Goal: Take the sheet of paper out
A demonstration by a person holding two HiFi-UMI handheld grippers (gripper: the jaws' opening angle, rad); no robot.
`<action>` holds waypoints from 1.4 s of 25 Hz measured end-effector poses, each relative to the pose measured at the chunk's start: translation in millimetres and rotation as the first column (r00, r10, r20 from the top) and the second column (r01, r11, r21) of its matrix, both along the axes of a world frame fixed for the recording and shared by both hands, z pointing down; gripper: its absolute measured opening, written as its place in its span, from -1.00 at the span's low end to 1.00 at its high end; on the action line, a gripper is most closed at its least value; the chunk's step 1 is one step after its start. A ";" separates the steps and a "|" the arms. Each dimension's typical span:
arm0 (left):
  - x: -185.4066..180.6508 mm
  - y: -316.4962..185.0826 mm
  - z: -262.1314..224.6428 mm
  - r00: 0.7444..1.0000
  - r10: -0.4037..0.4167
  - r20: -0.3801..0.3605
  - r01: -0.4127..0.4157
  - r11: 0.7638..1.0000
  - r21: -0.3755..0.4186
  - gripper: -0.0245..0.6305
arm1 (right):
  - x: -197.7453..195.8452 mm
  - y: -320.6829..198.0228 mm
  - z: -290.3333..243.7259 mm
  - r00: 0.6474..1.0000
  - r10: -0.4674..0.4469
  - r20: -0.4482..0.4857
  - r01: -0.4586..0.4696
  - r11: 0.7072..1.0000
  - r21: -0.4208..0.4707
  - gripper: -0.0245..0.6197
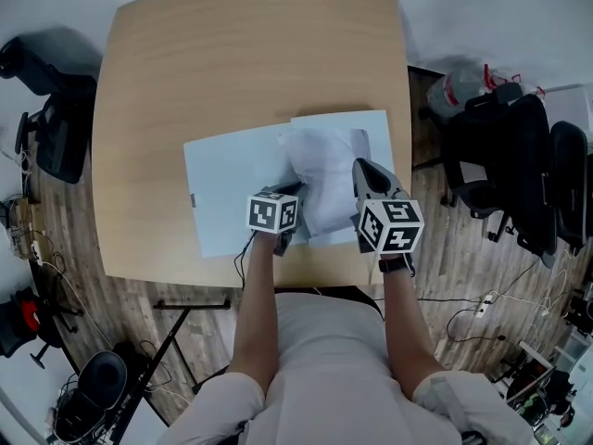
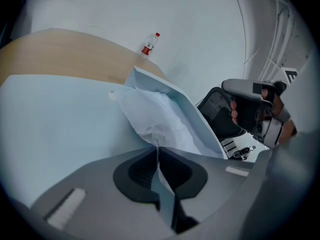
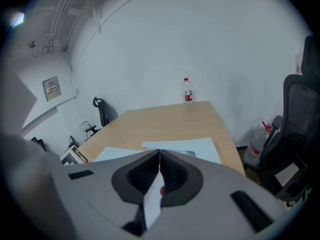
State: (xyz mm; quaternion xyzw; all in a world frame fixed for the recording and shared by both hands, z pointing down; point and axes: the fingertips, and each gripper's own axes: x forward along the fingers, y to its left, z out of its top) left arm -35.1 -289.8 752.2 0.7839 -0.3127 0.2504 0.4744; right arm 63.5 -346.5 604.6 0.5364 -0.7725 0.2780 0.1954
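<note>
Left tool [image 2: 156,146]: clenched on the near edge of the sheet of paper [image 2: 150,111]. A thin strip runs back between the pads, and the sheet bunches up right at the tips.

The sheet fans out ahead of this tool and off to its right. It sits inside the pale blue folder [image 2: 55,119], which lies open on the bench [image 1: 232,63], and it is tucked under the lifted top cover [image 2: 197,124]. The folder's lower leaf lies flat to the left of this tool.

Handling call:
- The sheet is light, limp and visibly crumpled. With no stiffness left, it should fold and drag rather than slide out flat.
- A pinched margin tears easily if the far end snags under the cover.
- The edge nearest the tool is the right place to hold. A bite slightly further in from the margin would be safer than the very rim.
- I'd pull low, back toward the tool along the folder mouth, not upward.

Right tool [image 3: 159,154]: also clenched, on a thin pale edge. Going by the head view, I read that as the top cover's near edge, held up to keep the folder open. The sheet lies just left of this tool.

The cover looks stiffer than the sheet, but it is thin and smooth, so it could bow or slip from the pads if tugged sideways.

A bottle [image 3: 187,91] stands well beyond the right tool at the bench's far edge. It's not in play.
</note>
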 end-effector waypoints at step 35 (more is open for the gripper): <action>-81.9 6.6 -35.4 0.973 -0.191 0.133 0.178 0.979 0.100 -0.89 | -27.6 6.0 -35.6 0.993 -0.107 0.058 0.101 0.990 0.094 -0.89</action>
